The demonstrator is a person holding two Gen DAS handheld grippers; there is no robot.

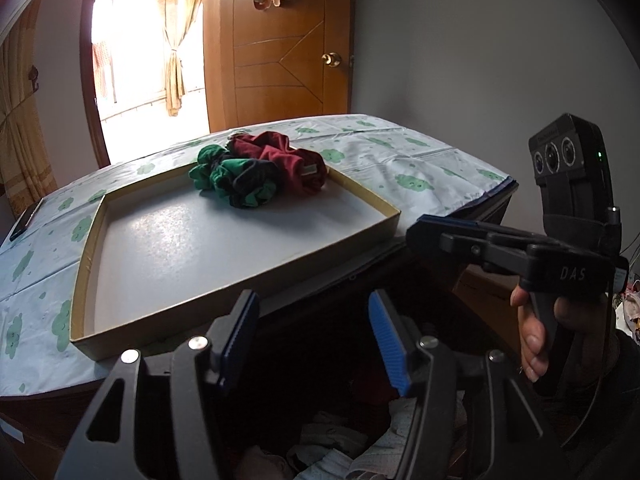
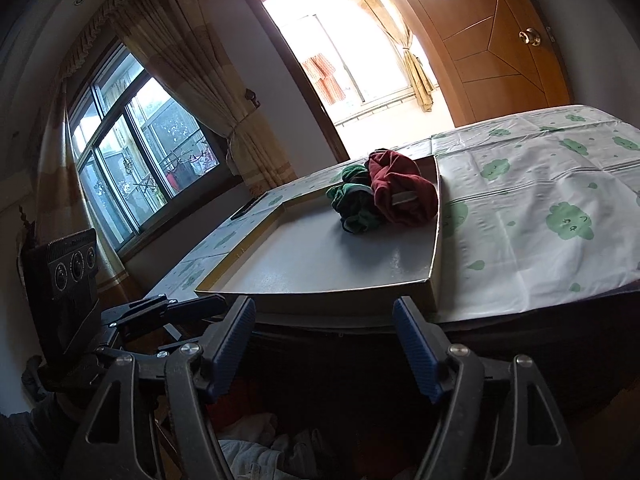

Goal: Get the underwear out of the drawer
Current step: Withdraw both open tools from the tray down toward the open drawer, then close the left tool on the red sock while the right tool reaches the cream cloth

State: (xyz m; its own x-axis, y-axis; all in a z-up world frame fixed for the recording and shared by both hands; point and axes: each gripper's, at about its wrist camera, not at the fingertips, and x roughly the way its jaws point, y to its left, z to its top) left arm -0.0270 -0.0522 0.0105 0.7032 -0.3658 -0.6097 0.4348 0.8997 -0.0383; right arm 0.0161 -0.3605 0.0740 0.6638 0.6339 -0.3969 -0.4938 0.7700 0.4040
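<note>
The dark open drawer (image 1: 340,432) lies below both grippers, with pale crumpled garments (image 2: 256,444) dimly visible inside. My left gripper (image 1: 312,300) hangs over it, open, with nothing between its blue pads. My right gripper (image 2: 324,308) is also open and empty above the drawer's front; in the left wrist view it shows from the side, held by a hand (image 1: 532,340). On the dresser top stands a shallow cardboard tray (image 1: 240,280) with red underwear (image 1: 288,160) and green underwear (image 1: 228,180) bunched together at its far end.
A cloth with green cloud prints (image 2: 540,208) covers the dresser top. A dark phone (image 1: 26,220) lies at its left edge. Behind are a wooden door (image 1: 280,60), a bright balcony doorway with curtains (image 1: 176,40) and a window (image 2: 132,160) at the left.
</note>
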